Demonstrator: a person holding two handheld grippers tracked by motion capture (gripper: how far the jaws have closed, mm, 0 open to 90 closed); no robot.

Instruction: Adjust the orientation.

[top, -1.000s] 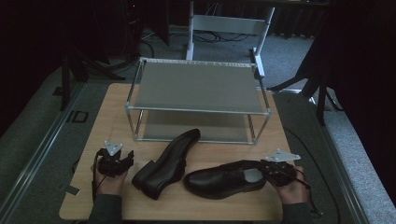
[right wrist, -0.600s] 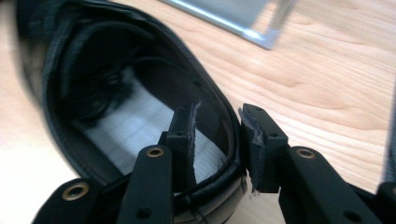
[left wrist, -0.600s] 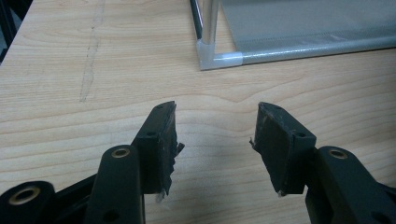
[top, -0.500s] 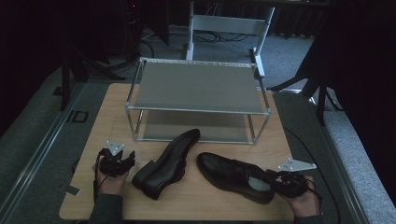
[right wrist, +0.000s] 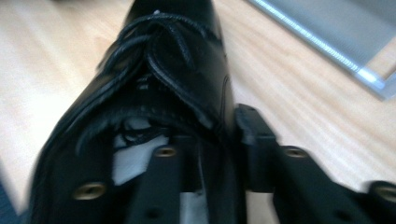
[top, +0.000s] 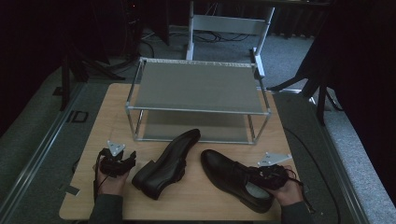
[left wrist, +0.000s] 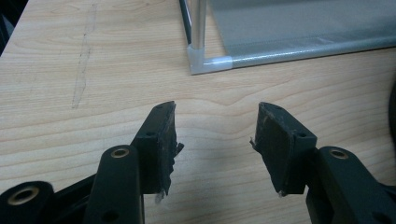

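While we held a gripper in each hand, two black shoes lay on the wooden table (top: pixel 112 107) in front of us. Our right gripper (top: pixel 267 173) sat near us on the right side, at the back end of the laced shoe (top: pixel 233 179). In the right gripper view, one jaw was inside the shoe's opening and the other jaw was outside it, with the side wall of the laced shoe (right wrist: pixel 187 74) pinched between them. Those jaws had just been closing, and now they were squeezed on that wall. The shoe sat on its sole with its toe pointing far and to the left, toward the middle of the table. Its laces were tied, and something white showed inside it.

Our left gripper (top: pixel 122 161) rested near us on the left side of the table. In the left gripper view, the left gripper (left wrist: pixel 214 133) had its jaws wide apart with nothing between them, just bare wood under them. It was beside the other shoe (top: pixel 168 161) but not touching it.

That other shoe lay on its side between our two hands, with its heel near us and its toe pointing far and to the right. Its toe came close to the rack.

A grey metal rack (top: pixel 198 84) with two shelves stood on the far half of the table. Both shoes were just in front of it.
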